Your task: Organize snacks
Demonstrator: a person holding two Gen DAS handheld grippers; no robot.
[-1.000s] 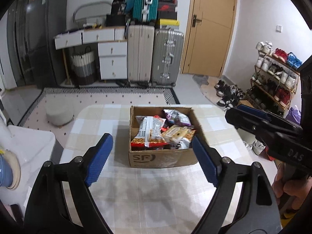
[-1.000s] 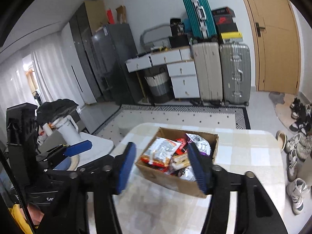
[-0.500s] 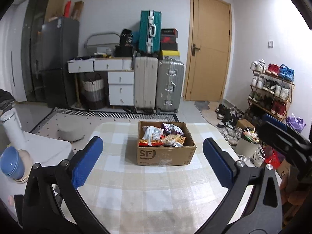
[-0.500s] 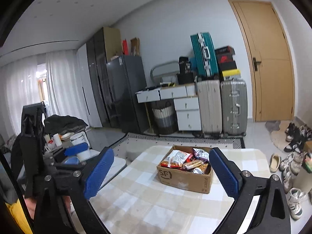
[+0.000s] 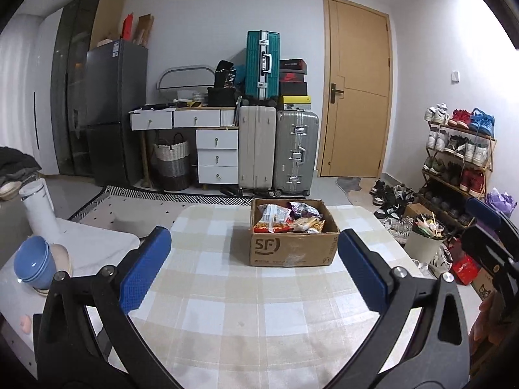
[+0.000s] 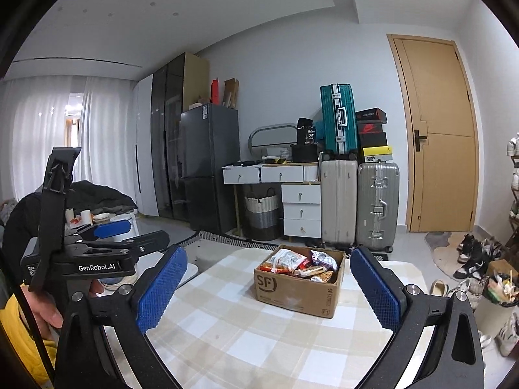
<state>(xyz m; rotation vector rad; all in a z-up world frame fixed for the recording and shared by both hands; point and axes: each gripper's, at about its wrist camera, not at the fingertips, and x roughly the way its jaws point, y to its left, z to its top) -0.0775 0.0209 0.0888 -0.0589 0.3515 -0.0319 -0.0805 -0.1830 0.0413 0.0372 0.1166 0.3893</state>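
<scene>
Both views are evenly lit by soft, cool indoor light with no harsh glare. In the right wrist view, the curtains (image 6: 42,136) at the left edge glow bright, nearly washed out, marking a light source. The cardboard box (image 5: 292,246) casts only a faint shadow on the checked tablecloth (image 5: 246,304). Fisheye distortion bends the door (image 6: 438,136) and the walls toward the edges, and a dark circular vignette fills the corners. Focus is sharp throughout; no motion blur appears.

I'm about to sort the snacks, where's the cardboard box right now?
The cardboard box sits on the checked table, toward its far edge, centred in both wrist views, with the suitcases standing behind it.
</scene>
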